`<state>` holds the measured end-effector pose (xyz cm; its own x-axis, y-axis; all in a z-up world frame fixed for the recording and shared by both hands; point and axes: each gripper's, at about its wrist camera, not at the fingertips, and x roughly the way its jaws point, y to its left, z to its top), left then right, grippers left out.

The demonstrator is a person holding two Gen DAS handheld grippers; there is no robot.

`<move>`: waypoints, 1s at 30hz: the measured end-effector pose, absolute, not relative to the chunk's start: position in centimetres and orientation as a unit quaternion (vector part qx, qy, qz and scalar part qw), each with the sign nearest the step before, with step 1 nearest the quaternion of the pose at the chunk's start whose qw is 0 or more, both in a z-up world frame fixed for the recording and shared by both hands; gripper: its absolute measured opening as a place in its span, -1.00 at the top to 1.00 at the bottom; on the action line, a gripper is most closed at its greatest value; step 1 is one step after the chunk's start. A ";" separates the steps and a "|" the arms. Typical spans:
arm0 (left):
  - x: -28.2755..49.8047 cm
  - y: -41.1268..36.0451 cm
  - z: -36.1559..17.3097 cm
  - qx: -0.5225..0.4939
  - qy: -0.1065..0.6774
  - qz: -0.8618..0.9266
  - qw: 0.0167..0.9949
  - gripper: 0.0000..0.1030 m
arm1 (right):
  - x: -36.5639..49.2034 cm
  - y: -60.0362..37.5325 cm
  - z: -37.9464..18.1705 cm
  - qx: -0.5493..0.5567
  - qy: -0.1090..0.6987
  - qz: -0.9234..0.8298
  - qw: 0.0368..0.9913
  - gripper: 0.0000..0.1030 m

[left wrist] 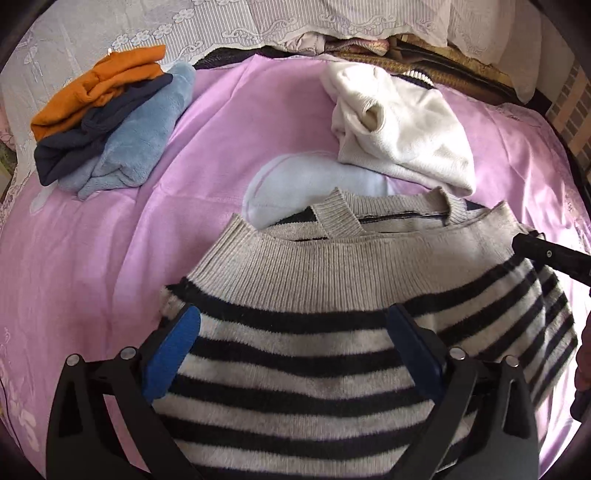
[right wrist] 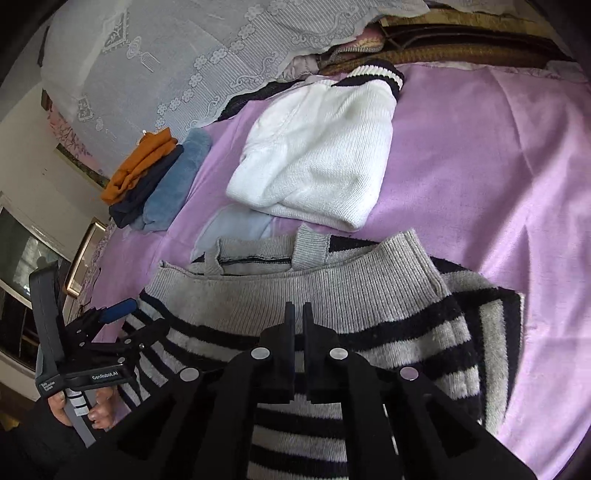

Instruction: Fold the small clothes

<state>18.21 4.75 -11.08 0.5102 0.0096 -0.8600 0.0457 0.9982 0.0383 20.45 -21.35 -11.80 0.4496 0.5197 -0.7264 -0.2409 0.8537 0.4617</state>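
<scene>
A grey and black striped knit sweater (left wrist: pixel 314 343) lies folded on the pink bedsheet (left wrist: pixel 110 240), its grey ribbed hem lying near the collar; it also shows in the right wrist view (right wrist: pixel 332 295). My left gripper (left wrist: pixel 293 328) is open, its blue-padded fingers (left wrist: pixel 173 350) spread just above the stripes. My right gripper (right wrist: pixel 298 317) has its black fingers nearly together over the sweater's striped part; no cloth shows between them. The right gripper's finger shows at the sweater's right edge in the left wrist view (left wrist: pixel 546 254).
A crumpled white knit garment (left wrist: pixel 399 133) lies beyond the sweater. A folded pile of orange, navy and light blue clothes (left wrist: pixel 107 122) sits at the far left. A lace cover (left wrist: pixel 221 26) and bedding lie along the far edge. A pale patch (left wrist: pixel 306 184) marks the sheet.
</scene>
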 end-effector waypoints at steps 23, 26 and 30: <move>9.5 8.6 -11.2 0.035 0.494 0.044 0.868 -0.92 | 7.4 -21.5 -12.1 0.080 0.484 0.218 0.844 0.73; 12.5 9.0 -10.0 0.036 0.481 0.053 0.874 -0.92 | 7.5 -18.2 -12.0 0.065 0.485 0.251 0.835 0.64; 17.5 10.2 -10.2 0.047 0.487 0.094 0.867 -0.92 | 7.5 -15.6 -12.5 0.053 0.494 0.275 0.823 0.64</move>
